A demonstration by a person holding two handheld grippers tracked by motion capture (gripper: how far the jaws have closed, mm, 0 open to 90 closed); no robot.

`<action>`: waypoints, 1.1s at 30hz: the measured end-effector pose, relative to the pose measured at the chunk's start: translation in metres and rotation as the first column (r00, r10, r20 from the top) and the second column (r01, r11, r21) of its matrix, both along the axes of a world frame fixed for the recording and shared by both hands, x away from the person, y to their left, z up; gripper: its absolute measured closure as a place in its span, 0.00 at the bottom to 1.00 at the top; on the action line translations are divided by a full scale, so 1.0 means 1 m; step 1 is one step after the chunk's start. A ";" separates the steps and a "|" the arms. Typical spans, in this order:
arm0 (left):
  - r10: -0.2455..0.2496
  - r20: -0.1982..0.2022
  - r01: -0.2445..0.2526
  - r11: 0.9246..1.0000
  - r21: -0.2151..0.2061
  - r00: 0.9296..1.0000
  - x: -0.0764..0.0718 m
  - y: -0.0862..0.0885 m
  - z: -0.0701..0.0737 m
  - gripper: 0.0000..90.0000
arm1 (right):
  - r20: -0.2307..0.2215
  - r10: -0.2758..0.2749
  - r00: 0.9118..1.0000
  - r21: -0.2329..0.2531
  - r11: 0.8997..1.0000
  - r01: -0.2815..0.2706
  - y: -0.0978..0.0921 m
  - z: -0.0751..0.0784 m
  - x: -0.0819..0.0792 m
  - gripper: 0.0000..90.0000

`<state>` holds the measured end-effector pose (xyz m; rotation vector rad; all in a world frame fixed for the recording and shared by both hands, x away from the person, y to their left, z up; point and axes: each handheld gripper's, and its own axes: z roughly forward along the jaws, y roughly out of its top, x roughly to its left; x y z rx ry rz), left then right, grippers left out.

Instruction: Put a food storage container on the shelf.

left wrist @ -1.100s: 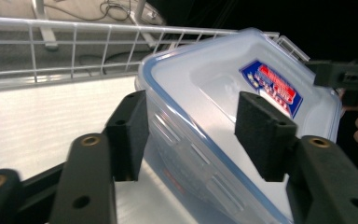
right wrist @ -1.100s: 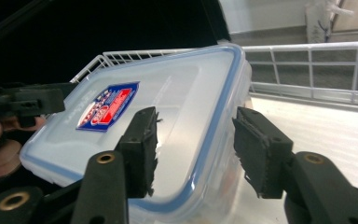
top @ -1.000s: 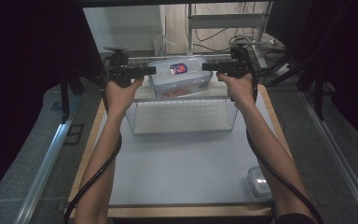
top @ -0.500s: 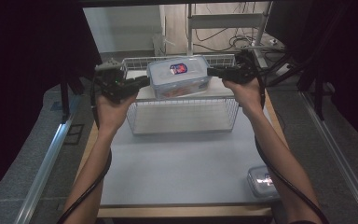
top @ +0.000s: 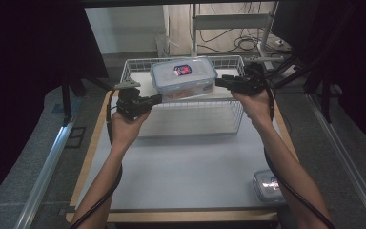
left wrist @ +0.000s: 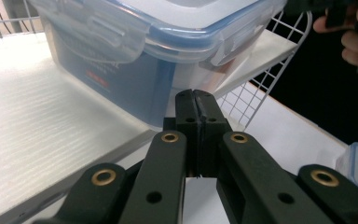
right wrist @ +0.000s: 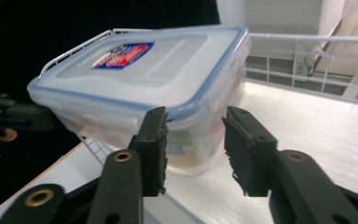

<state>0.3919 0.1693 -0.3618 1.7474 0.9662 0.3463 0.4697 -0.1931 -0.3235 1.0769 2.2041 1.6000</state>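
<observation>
Box on basket shelf, grippers either side

Lidded box (top: 183, 76) sits on white shelf (left wrist: 51, 121) in wire basket (top: 190, 117) at bench far edge. Left gripper (left wrist: 196, 100) jaws shut, holding nothing, low by box. Right gripper (right wrist: 193, 135) jaws apart, empty, lined up w/ box corner, prob. to grab.

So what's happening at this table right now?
A person holds a two-jaw gripper in each hand at a wire basket on the table. A clear lidded container sits tilted on a white board in the basket. The left gripper has its jaws shut and points at the container's near side; the right gripper is open beside the container's end. A second, smaller container lies by the table's near right corner.
</observation>
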 end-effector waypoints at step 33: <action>-0.003 0.007 0.003 0.999 0.049 1.000 -0.016 -0.008 -0.006 0.79 | 0.053 0.038 0.998 -0.089 0.996 -0.033 0.007 -0.020 -0.027 0.55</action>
